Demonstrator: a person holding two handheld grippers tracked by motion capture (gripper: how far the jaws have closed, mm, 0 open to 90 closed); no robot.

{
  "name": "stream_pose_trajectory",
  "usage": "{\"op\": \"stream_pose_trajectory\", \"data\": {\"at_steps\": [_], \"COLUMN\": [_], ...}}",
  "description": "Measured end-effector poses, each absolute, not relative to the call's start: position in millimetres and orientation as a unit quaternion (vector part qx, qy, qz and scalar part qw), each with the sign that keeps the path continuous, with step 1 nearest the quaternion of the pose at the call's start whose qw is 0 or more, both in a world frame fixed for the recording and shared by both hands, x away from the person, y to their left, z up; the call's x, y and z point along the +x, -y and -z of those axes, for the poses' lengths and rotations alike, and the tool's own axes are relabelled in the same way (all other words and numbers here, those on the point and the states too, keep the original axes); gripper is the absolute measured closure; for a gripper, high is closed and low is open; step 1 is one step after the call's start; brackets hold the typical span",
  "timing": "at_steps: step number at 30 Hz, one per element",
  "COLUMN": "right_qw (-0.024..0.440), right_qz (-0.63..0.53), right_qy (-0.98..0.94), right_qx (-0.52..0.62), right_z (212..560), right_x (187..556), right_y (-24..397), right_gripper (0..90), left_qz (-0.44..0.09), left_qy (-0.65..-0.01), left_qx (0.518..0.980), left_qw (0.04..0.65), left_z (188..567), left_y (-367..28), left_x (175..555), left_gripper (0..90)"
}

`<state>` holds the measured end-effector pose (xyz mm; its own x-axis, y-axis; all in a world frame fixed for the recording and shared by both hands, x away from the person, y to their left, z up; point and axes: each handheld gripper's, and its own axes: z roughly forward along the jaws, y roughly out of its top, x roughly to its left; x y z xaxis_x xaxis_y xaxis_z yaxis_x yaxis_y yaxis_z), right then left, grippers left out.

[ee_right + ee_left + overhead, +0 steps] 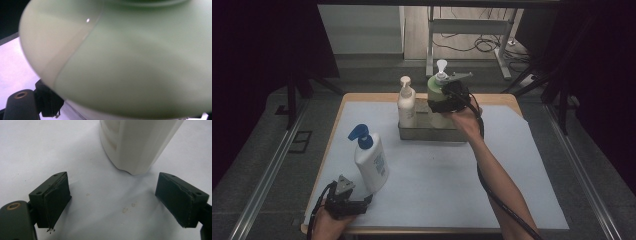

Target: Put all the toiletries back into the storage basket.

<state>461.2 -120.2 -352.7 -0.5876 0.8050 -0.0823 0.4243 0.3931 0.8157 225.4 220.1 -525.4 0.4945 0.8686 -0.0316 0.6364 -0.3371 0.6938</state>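
Green pump bottle (435, 95), gripped about its body by the right hand-held gripper (443, 100) over the metal tray (432, 134), apparently for seating beside the cream pump bottle (406, 102); left hand-held gripper (354, 197) released behind the blue-capped bottle (371, 162) on the desk (452, 175).

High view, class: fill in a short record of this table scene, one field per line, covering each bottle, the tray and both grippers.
Green bottle: pale green pump bottle with white pump, gripped by right gripper over the tray
Tray: grey metal tray at the table's far side
Cream bottle: cream pump bottle, upright in the tray
White bottle: white pump bottle with blue pump, on the white table sheet
Left gripper: left gripper, jaws open, just short of the white bottle's base
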Motion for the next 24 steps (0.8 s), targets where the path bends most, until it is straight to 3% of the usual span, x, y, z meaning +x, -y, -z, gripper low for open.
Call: {"op": "stream_pose_trajectory", "data": {"at_steps": [24], "right_qw": [0.216], "right_qz": [-0.363], "right_qy": [-0.816], "right_qx": [0.394], "right_z": [390], "right_x": [470], "right_y": [115], "right_gripper": [12.7], "left_qz": [-0.175], "left_qy": [-0.471], "left_qx": [0.799], "left_qw": [0.331], "left_z": [525], "left_y": [-220], "left_x": [225], "left_gripper": [12.1]}}
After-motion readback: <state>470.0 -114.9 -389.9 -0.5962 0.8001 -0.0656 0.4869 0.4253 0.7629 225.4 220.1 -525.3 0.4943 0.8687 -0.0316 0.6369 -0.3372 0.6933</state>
